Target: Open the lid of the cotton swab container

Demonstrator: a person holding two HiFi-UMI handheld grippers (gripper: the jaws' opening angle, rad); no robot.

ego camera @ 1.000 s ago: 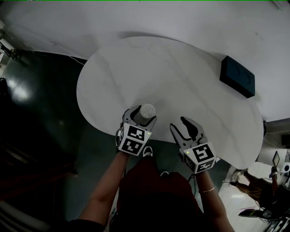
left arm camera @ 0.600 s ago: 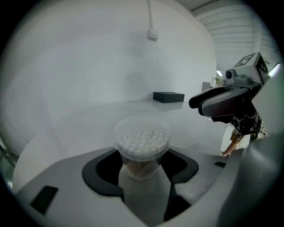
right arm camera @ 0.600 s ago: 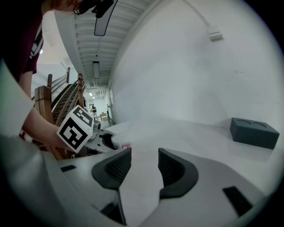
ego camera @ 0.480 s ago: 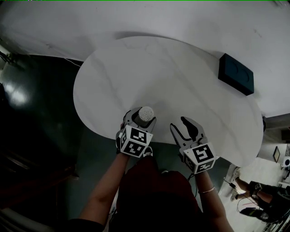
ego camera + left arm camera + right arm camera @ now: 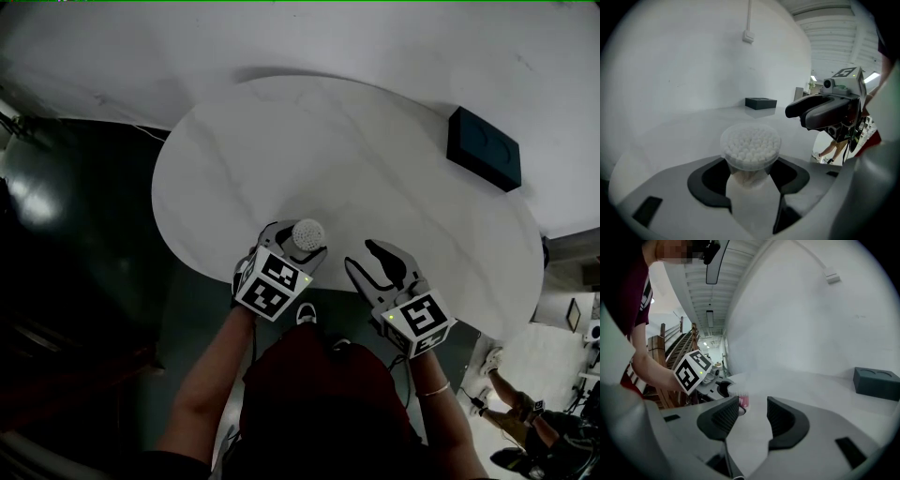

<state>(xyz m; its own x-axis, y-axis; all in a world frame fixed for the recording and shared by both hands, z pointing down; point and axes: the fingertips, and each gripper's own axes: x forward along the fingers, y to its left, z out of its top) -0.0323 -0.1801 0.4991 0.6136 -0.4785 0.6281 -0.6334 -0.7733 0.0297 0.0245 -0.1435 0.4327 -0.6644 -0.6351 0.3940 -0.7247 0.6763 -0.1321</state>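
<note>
Head view: left hand-held gripper [image 5: 294, 247] is clamped on the container [image 5: 307, 231], right at the near edge of the white bench [image 5: 375, 150]. Left gripper view shows both pads pressed against its sides, container upright, swab tips packed under the clear lid [image 5: 750, 140]. Right hand-held gripper [image 5: 359, 255] sits just beside it, not touching, its 2 jaws spread with nothing between them. In its own view the container shows past the left jaw. 1 dark box [image 5: 483, 148] sits on the far side of the bench, well apart.
</note>
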